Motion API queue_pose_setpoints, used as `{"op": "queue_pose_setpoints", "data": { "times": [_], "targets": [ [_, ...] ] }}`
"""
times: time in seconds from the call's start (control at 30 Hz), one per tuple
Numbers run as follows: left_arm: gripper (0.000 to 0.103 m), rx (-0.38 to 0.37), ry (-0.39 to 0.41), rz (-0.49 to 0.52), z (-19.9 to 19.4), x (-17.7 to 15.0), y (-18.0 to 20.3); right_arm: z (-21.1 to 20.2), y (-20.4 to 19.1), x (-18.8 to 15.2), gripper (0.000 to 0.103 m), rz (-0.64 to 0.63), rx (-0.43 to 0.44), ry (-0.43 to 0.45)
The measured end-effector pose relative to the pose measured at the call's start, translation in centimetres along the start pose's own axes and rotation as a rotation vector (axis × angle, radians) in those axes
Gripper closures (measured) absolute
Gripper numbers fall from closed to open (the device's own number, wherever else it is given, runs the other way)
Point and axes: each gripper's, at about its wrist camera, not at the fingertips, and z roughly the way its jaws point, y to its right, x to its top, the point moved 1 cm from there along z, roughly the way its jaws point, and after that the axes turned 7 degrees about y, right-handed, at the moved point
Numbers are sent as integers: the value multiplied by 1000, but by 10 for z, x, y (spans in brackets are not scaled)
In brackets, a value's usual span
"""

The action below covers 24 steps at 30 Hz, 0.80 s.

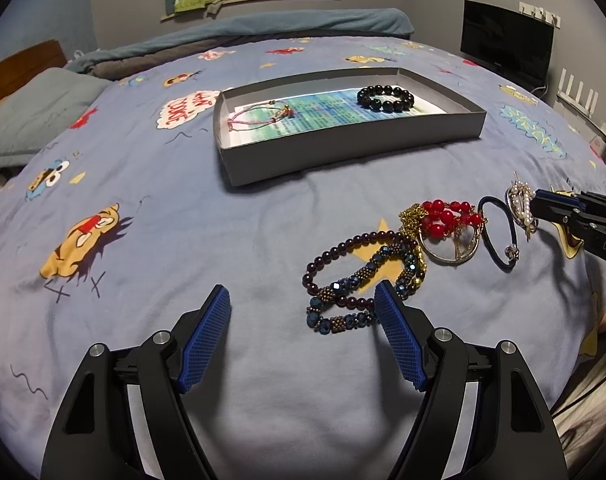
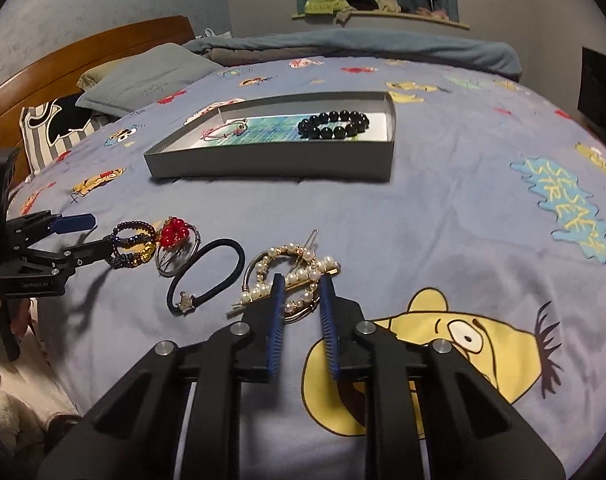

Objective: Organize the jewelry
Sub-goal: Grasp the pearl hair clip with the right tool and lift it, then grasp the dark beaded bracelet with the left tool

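Pearl clip: a gold hair clip set with white pearls (image 2: 293,280) is seen lying on the bed cover, at the right end of the row of loose jewelry.
Right tongs: the right tongs (image 2: 301,286) are narrowed around the pearl clip, blue pads at either side of it; whether the pads press on it cannot be told.
Neighbours: a black elastic hair tie with a small metal charm (image 2: 207,276) lies just left of the clip, then a round silver pendant with red beads (image 2: 175,250), then a tangle of dark blue and purple beaded bracelets (image 1: 355,280).
Left tongs: the left tongs (image 1: 303,300) are held wide, empty, beside the beaded bracelets.
Box: a shallow grey cardboard box (image 2: 271,164) sits further back, holding a black bead bracelet (image 2: 333,124) and a thin pink cord bracelet (image 2: 225,130).
Surface: a blue cartoon-print bed cover (image 2: 443,216).
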Motion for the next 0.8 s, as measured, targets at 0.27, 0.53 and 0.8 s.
{"op": "queue_pose_setpoints", "data": {
  "times": [0.27,0.53,0.8],
  "targets": [
    [27,3,0,1,0,-1,-1,3,15,1,95,106,44,-17],
    [27,7,-2,9,1,-1,1,-11,2,7,96,15,9,63],
    [27,-8,-6,6,2,-1,1,-28,-7,14,96,-21,36,152]
  ]
}}
